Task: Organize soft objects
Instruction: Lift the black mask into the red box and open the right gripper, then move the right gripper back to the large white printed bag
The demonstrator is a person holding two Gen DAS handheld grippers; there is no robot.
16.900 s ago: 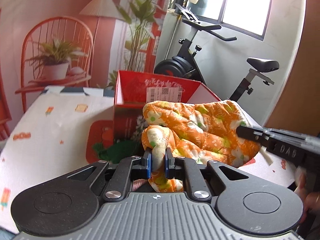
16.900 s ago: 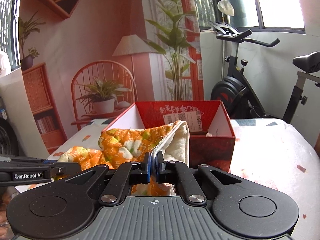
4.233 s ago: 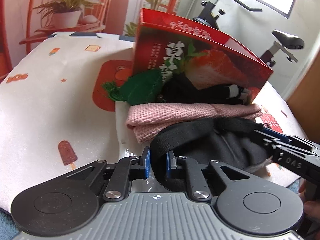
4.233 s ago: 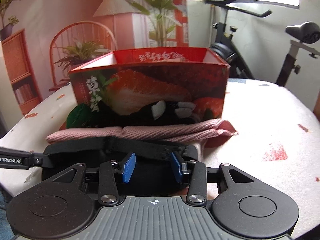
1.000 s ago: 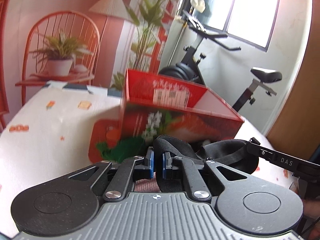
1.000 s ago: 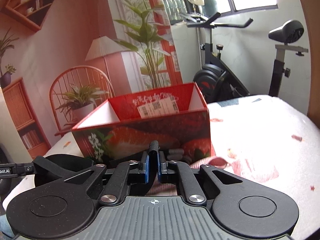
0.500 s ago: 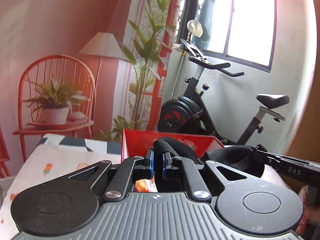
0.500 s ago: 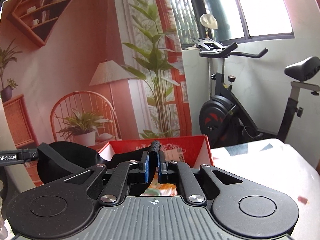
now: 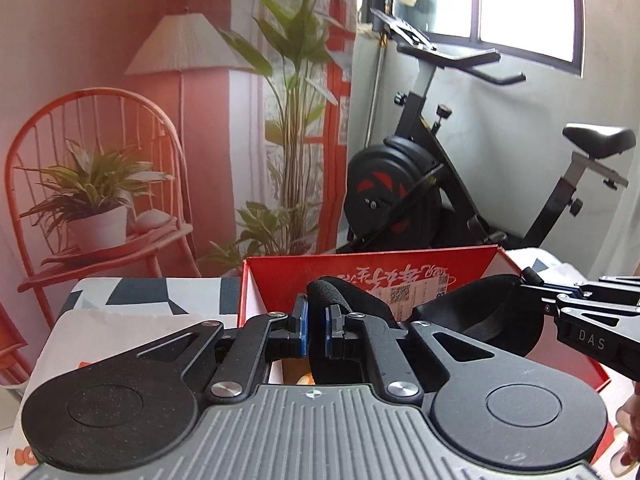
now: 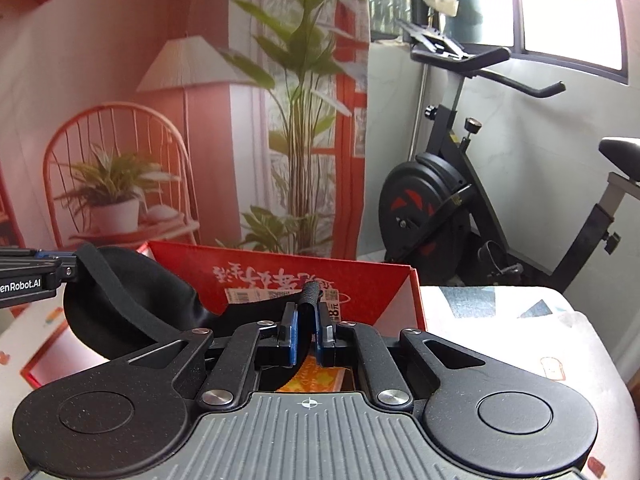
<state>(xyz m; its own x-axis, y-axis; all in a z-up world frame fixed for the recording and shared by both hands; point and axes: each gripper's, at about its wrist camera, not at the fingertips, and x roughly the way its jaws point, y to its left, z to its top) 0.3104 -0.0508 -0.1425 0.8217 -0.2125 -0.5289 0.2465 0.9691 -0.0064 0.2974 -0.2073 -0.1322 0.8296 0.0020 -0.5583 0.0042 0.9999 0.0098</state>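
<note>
While an orange floral cloth (image 10: 316, 378) is already lying inside the red box (image 9: 280, 276), the left gripper (image 9: 316, 330) and right gripper (image 10: 306, 334) are each clamping an end of the black padded item (image 10: 132, 280), holding it above the box's open top, release remaining.

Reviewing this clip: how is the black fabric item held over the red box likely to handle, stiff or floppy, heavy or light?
Probably floppy: the black padded fabric item sags in a curve between the left hand-held gripper and the right hand-held gripper. Likely light, since thin pinches at two edges carry it. Its black elastic strap may snag on the red cardboard box rim.
</note>
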